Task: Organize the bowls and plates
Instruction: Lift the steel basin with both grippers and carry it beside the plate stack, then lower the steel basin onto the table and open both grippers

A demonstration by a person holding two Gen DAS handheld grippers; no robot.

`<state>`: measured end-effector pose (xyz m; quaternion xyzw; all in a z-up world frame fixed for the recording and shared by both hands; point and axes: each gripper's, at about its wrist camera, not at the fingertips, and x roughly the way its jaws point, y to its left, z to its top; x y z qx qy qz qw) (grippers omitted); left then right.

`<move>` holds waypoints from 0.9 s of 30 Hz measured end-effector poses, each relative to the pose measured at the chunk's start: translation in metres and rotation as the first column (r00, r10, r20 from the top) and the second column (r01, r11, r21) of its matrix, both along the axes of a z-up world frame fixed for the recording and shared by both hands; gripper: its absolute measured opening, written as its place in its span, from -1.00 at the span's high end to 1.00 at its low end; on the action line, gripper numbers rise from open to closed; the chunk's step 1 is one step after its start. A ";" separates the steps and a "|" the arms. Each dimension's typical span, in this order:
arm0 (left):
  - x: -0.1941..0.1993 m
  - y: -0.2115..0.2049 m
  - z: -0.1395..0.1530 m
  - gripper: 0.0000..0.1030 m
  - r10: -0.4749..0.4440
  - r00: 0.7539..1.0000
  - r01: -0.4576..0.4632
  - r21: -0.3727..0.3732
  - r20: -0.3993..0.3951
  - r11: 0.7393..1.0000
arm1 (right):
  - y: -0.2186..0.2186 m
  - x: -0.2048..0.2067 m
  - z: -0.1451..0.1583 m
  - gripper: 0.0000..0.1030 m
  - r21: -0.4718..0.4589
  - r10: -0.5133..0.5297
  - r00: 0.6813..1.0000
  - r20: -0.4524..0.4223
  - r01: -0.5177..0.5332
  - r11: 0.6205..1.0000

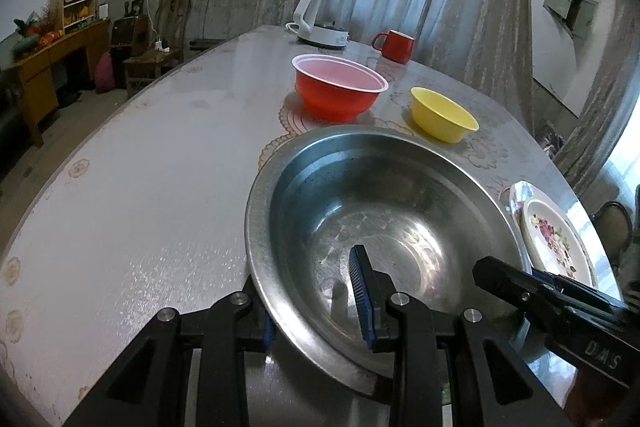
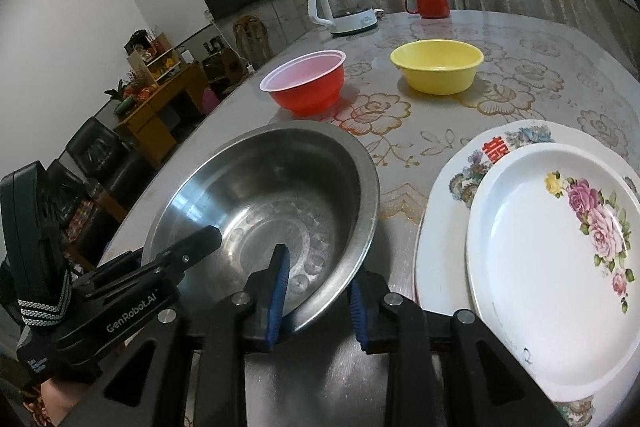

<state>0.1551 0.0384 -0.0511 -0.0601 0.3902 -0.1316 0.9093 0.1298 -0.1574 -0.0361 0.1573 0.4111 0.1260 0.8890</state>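
A steel bowl (image 1: 384, 195) (image 2: 260, 195) sits on the table near its front edge, and both grippers straddle its near rim. My left gripper (image 1: 314, 303) has one pad inside and one under the rim, shut on it. Around the rim's right part, my right gripper (image 2: 318, 275) stands with its outer pad clear of the metal, open. A red bowl (image 1: 338, 83) (image 2: 308, 79) and a yellow bowl (image 1: 442, 113) (image 2: 436, 67) stand farther back. To the right, a rose-patterned plate (image 2: 560, 259) (image 1: 556, 243) lies on a larger floral plate (image 2: 452, 195).
A white kettle (image 1: 320, 19) (image 2: 344, 3) and a red mug (image 1: 396, 45) (image 2: 428, 1) stand at the far edge by the curtains. The table (image 1: 160, 167) has bare surface to the left of the bowls. Chairs and a wooden cabinet stand beyond its left edge.
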 end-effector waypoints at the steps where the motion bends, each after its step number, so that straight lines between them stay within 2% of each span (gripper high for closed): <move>1: 0.000 0.000 0.000 0.39 0.001 1.000 -0.001 -0.001 0.001 1.000 | 0.000 0.001 0.000 0.43 0.000 -0.003 1.000 0.001 0.003 1.000; 5: 0.004 -0.001 -0.002 0.39 0.006 1.000 -0.006 -0.008 0.005 1.000 | 0.000 0.003 -0.001 0.38 -0.009 -0.010 1.000 0.000 0.010 1.000; 7: 0.004 -0.001 -0.003 0.39 0.014 1.000 -0.013 -0.016 0.008 1.000 | 0.003 0.003 0.000 0.28 -0.016 -0.005 1.000 -0.001 0.005 1.000; 14: 0.003 0.004 -0.007 0.37 0.023 1.000 -0.023 -0.077 -0.002 0.997 | 0.001 -0.004 0.002 0.26 0.000 -0.004 1.000 0.003 0.004 1.000; 17: -0.001 0.006 -0.008 0.18 0.025 1.000 -0.025 -0.106 -0.002 0.994 | 0.000 -0.009 0.004 0.26 0.003 -0.004 1.000 0.011 0.004 1.000; 19: -0.006 0.008 -0.008 -0.17 0.034 0.999 -0.033 -0.114 0.006 0.993 | 0.000 -0.012 0.005 0.26 -0.002 0.003 1.000 0.016 -0.003 1.000; 27: -0.023 0.023 -0.007 -0.46 0.095 0.995 -0.090 -0.127 0.036 0.988 | -0.001 -0.028 0.007 0.22 -0.003 0.027 0.998 0.055 -0.027 1.000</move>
